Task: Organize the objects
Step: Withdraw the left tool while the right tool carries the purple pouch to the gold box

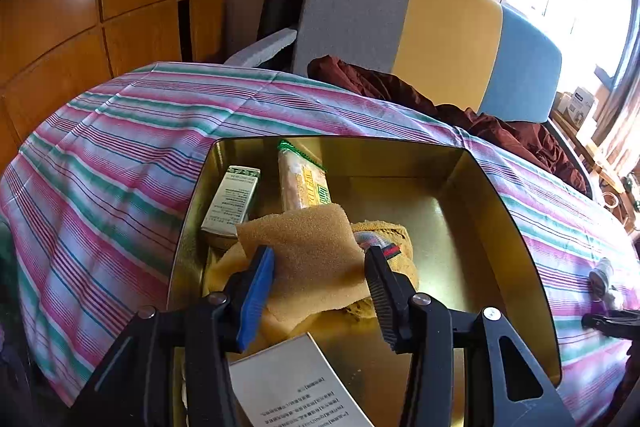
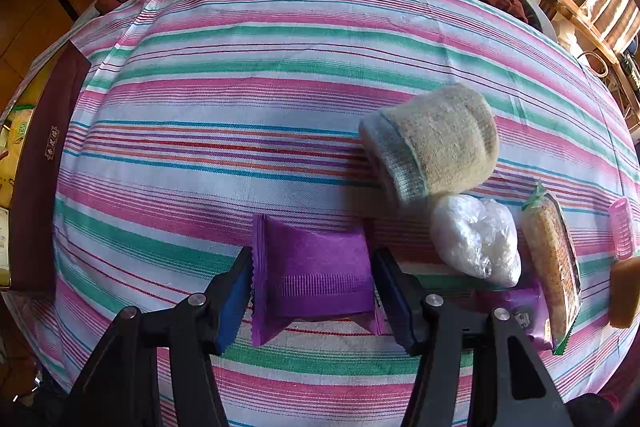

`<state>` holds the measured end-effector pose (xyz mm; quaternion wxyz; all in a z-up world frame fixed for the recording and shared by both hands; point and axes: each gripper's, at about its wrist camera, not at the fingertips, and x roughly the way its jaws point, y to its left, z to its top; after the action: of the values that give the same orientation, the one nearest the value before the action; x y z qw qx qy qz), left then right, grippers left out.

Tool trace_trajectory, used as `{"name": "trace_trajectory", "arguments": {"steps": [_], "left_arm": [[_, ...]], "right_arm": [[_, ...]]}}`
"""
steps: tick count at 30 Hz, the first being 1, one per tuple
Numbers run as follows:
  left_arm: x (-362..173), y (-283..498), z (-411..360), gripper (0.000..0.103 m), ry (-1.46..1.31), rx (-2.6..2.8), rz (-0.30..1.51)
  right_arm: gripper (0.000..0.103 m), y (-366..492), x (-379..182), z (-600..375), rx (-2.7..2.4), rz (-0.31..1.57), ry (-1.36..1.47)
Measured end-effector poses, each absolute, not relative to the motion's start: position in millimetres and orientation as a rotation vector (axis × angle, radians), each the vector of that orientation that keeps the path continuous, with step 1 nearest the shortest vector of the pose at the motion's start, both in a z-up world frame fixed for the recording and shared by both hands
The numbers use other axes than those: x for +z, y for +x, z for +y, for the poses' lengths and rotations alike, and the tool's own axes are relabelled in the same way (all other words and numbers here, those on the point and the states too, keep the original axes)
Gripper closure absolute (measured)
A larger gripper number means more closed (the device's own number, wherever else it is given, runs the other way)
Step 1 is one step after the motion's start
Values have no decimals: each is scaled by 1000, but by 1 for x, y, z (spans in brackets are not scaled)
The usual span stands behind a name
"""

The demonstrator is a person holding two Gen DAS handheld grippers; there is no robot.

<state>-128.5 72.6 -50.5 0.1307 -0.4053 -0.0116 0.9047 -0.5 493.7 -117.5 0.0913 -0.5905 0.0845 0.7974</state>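
Note:
My left gripper [image 1: 320, 259] is over a gold tin box [image 1: 472, 187] and its jaws hold a tan sponge [image 1: 308, 251] by its sides. In the box lie a green-white carton [image 1: 232, 201], a cracker pack [image 1: 304, 183], a yellow cloth [image 1: 384, 231] and a white leaflet [image 1: 296, 383]. My right gripper [image 2: 312, 267] sits on the striped cloth [image 2: 280, 67] with its jaws against both sides of a purple packet [image 2: 316, 275]. Right of it lie a rolled sock [image 2: 436, 139], a white plastic bag [image 2: 476, 239], a cracker pack [image 2: 552, 259] and a second purple packet [image 2: 520, 311].
A pink hair roller [image 2: 622, 233] and an orange block [image 2: 624, 291] lie at the far right edge. The box's dark red outer wall [image 2: 44, 163] stands at the left. A maroon garment [image 1: 400, 87] and a grey, yellow and blue chair back [image 1: 440, 35] are behind the table.

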Motion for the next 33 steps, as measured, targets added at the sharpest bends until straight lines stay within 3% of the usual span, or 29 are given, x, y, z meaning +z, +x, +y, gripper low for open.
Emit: {"name": "trace_trajectory", "arguments": {"steps": [4,10,22,33], "left_arm": [[-43,-116,68,48,-1168,2645,-40],[-25,-91,59,42,-1100,2680,-26],[-9,-60,49,38,-1045,2702,-11],[-12,-51,41,38,-1057,2680,-29]], "right_arm": [[44,0,-116,493,2370,243,-1751],[54,-1,-114,493,2379,235,-1731],[56,-6,-88,490,2454,345,-1622],[57,-10,-12,359,2808,347,-1493]]}}
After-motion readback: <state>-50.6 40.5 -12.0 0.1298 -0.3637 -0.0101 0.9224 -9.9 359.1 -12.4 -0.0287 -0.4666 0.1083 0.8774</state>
